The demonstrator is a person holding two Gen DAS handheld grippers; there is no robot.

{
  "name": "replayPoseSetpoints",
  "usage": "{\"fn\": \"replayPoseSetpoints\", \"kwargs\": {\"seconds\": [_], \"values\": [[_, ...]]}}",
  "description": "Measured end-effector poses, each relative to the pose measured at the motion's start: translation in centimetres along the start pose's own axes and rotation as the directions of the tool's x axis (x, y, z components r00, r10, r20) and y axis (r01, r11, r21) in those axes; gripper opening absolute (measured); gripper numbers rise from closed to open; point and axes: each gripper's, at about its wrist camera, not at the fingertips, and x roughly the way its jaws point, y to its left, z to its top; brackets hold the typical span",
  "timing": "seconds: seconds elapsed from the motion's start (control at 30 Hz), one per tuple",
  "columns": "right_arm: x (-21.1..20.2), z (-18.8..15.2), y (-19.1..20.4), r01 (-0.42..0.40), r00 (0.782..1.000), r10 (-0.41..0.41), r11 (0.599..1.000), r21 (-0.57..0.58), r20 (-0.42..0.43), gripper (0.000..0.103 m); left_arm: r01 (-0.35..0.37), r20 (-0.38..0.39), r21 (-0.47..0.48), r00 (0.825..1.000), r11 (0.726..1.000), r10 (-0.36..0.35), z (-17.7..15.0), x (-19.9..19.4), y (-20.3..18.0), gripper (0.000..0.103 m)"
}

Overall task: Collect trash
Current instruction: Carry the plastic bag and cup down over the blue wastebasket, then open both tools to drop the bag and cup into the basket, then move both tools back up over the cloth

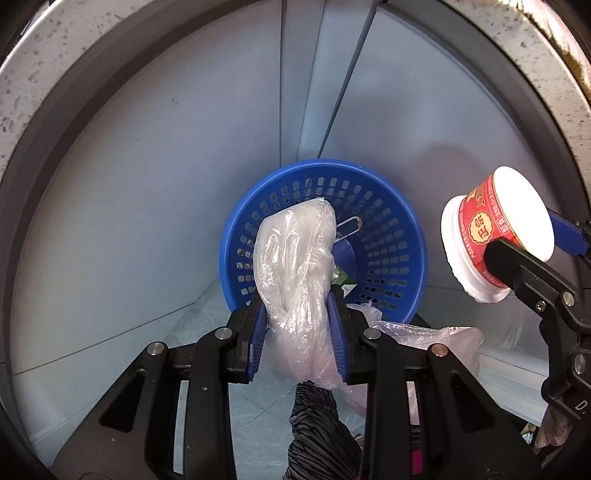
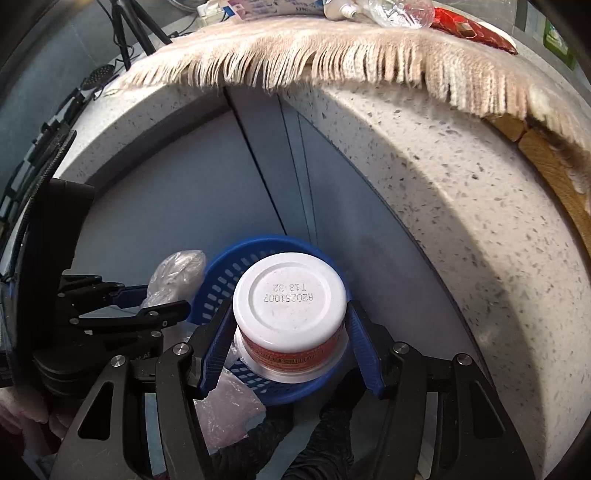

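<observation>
A blue perforated basket (image 1: 388,236) stands on the floor against grey cabinet doors. My left gripper (image 1: 299,332) is shut on a crumpled clear plastic bag (image 1: 295,266), held over the basket's near rim. My right gripper (image 2: 288,339) is shut on a red and white tub (image 2: 291,314), bottom toward the camera, above the basket (image 2: 221,277). The left wrist view shows that tub (image 1: 495,236) to the right of the basket, gripped by the right gripper (image 1: 532,247). Some scraps lie inside the basket. The bag (image 2: 177,273) and left gripper (image 2: 147,299) appear at the left in the right wrist view.
A speckled stone counter edge (image 2: 443,155) arches overhead with a fringed cloth (image 2: 332,55) and wrappers on top. Another clear plastic bag (image 1: 436,336) lies on the floor by the basket. A tripod (image 2: 125,26) stands at the far left. Dark clothing (image 1: 317,435) shows below.
</observation>
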Motion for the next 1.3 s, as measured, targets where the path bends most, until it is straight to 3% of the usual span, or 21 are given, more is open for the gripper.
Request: {"fn": "replayPoseSetpoints", "kwargs": {"seconds": [0.23, 0.37, 0.5, 0.93, 1.3], "values": [[1.0, 0.1, 0.1, 0.016, 1.000, -0.017, 1.000, -0.025, -0.009, 0.060, -0.034, 0.002, 0.001, 0.999, 0.999, 0.034, 0.2, 0.9, 0.0, 0.033], [1.4, 0.5, 0.9, 0.019, 1.000, -0.019, 0.999, -0.037, -0.013, 0.060, -0.045, 0.003, 0.003, 0.999, 0.999, 0.045, 0.3, 0.9, 0.4, 0.040], [1.4, 0.5, 1.1, 0.019, 0.999, -0.020, 0.999, -0.047, -0.031, 0.060, -0.047, 0.007, 0.001, 0.999, 0.999, 0.046, 0.4, 0.6, 0.6, 0.056], [1.0, 0.7, 0.6, 0.020, 0.999, -0.021, 0.999, -0.049, -0.032, 0.063, -0.060, 0.015, -0.004, 0.998, 0.998, 0.060, 0.5, -0.1, 1.4, 0.057], [-1.5, 1.9, 1.1, -0.003, 1.000, 0.003, 0.998, -0.056, 0.006, 0.063, -0.042, 0.056, -0.055, 0.997, 0.998, 0.045, 0.8, -3.0, 2.7, 0.057]]}}
